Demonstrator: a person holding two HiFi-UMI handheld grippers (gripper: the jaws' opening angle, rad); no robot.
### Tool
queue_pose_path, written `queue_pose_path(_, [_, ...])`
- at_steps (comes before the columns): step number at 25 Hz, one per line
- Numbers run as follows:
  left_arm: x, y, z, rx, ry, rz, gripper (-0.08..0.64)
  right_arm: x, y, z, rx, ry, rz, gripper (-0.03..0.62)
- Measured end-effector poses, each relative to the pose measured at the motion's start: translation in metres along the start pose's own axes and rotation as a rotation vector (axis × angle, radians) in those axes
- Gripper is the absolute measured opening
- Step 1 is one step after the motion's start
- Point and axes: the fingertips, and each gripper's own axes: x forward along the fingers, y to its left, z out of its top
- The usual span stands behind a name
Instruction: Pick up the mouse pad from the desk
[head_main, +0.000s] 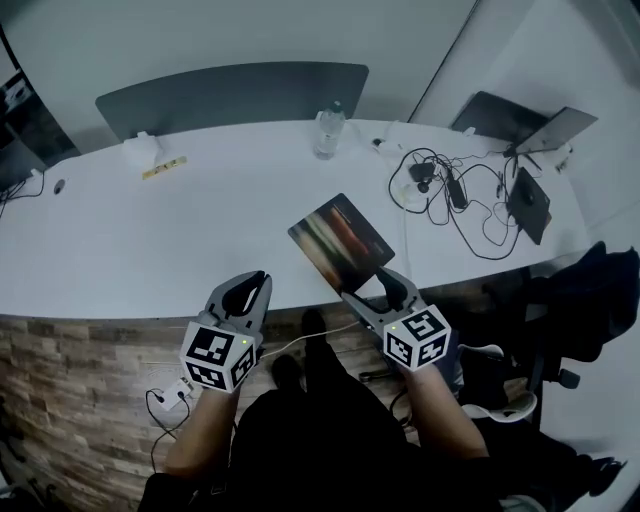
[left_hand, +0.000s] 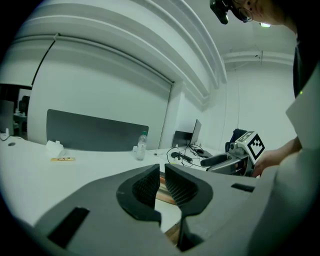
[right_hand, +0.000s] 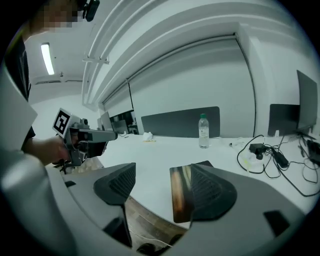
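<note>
The mouse pad (head_main: 340, 240), dark with orange streaks, lies flat on the white desk (head_main: 150, 240), its near corner overhanging the front edge. My right gripper (head_main: 367, 286) hovers at that near corner, open, with its pads touching nothing. In the right gripper view the mouse pad (right_hand: 181, 195) shows just beyond the gripper (right_hand: 162, 175), partly hidden by the right-hand jaw. My left gripper (head_main: 260, 280) is shut and empty at the desk's front edge, left of the pad. In the left gripper view, a sliver of the pad (left_hand: 162, 192) shows past the gripper (left_hand: 162, 175).
A water bottle (head_main: 328, 130) stands at the back of the desk before a grey partition (head_main: 230, 95). Tangled cables (head_main: 450, 195) and a laptop (head_main: 528, 205) crowd the right end. A white object (head_main: 140, 148) and a yellow strip (head_main: 163, 167) lie far left.
</note>
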Motion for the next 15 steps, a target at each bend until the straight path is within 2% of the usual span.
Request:
queue_pose_path(8, [0.038,0.020,-0.031,-0.042,0.078,0.031,0.038,0.056,-0.032,-0.038,0.024,0.105,0.049,0.331])
queue_pose_path(15, [0.072,0.029,-0.057,-0.067,0.146,0.026,0.038,0.096,-0.059,-0.067,-0.050,0.183,0.066,0.369])
